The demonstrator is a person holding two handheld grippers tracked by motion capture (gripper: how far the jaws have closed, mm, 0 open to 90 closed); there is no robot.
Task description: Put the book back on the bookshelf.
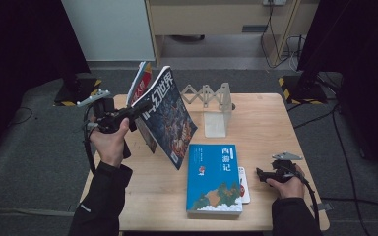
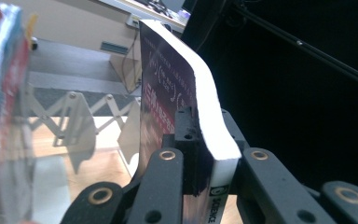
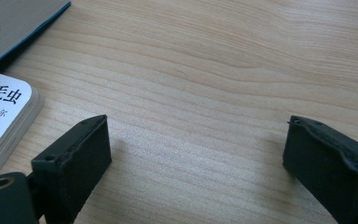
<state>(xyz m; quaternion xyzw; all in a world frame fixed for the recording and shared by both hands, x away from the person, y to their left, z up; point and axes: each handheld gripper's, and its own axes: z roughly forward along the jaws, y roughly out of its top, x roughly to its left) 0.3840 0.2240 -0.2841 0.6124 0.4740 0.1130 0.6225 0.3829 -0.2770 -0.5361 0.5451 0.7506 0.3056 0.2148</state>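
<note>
Magazine (image 1: 170, 115) clamped in left gripper (image 1: 128, 114); right gripper (image 3: 196, 154) wide, empty

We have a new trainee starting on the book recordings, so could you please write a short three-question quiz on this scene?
1. True or false: the left gripper is shut on the dark magazine, holding it above the table.
2. Which book lies flat nearest the right gripper? A. the blue book B. the small white book C. the red magazine
3. Fill in: between the right gripper's jaws, in the right gripper view, there is bare ____.

Key
1. True.
2. B; it pokes out from under the blue book.
3. Wood; the jaws stand wide apart and hold nothing.
</note>
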